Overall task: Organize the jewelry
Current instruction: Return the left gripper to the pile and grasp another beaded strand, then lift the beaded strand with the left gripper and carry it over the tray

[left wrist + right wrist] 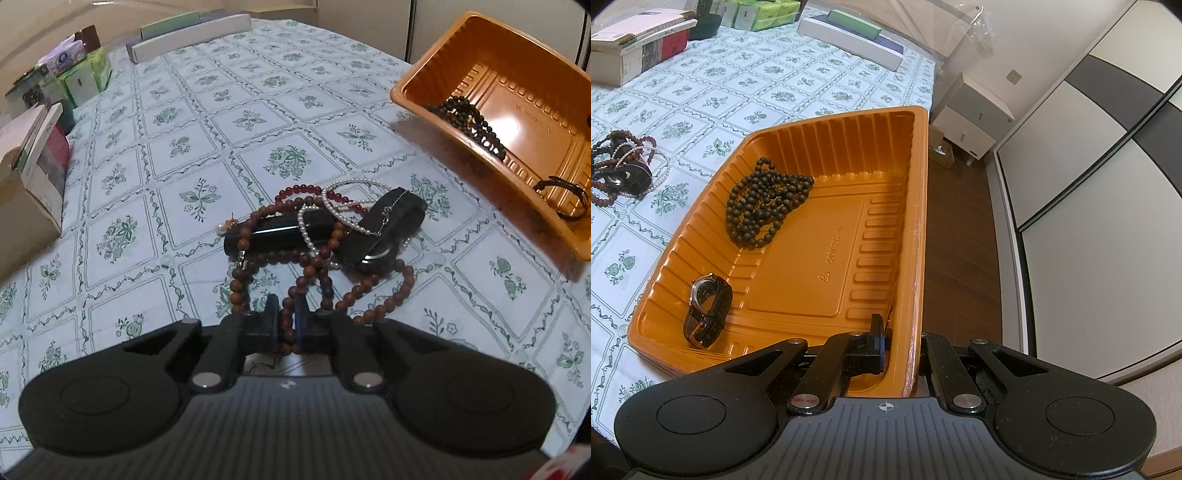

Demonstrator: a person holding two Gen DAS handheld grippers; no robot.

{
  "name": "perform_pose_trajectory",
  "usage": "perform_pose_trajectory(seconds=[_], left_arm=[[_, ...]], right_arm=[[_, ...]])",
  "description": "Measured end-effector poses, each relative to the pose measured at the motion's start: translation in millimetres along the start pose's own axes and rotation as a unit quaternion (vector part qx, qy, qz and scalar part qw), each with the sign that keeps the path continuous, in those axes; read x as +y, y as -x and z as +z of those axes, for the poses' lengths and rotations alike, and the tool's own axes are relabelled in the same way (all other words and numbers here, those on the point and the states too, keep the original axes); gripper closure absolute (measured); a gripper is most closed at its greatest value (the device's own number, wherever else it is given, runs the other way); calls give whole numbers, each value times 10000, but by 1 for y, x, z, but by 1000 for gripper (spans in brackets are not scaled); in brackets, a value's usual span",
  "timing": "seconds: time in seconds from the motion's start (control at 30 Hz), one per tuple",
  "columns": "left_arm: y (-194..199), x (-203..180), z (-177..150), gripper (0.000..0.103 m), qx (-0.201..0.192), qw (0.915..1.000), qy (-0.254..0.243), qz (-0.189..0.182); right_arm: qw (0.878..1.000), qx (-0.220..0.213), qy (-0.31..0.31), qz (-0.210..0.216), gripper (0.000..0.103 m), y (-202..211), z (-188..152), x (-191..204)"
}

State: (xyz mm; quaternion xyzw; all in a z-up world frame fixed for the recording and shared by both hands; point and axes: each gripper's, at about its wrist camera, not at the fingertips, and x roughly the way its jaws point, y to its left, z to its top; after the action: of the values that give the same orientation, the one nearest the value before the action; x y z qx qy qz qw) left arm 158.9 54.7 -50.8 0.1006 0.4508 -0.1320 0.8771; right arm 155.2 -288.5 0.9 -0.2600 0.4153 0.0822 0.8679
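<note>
Left gripper (286, 325): jaws clenched on the brown bead strand (314, 258), to pull it from the heap on the table (221, 110).
Right gripper (897, 339): jaws clamped on the orange tray (919, 221) wall, steadying it.
Tray: holds dark beads (764, 199) and watch (707, 310).

Table under a green floral tablecloth (258, 122). A tangled jewelry pile (317, 236) lies just ahead of the left fingertips; orange tray (916, 221) further right; boxes (29, 173) line the far edges.
</note>
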Motion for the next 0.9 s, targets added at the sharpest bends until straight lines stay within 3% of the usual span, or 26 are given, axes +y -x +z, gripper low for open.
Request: perform_pose_trajectory(seconds=[0.27, 0.9], left_arm=[[51, 15, 12, 97, -400, 9991, -95, 61], [162, 60, 80, 97, -1442, 9888, -7, 373]], right_arm=[[10000, -5, 9, -3, 100, 0, 0, 0], [10000, -4, 23, -15, 100, 1, 1, 0]])
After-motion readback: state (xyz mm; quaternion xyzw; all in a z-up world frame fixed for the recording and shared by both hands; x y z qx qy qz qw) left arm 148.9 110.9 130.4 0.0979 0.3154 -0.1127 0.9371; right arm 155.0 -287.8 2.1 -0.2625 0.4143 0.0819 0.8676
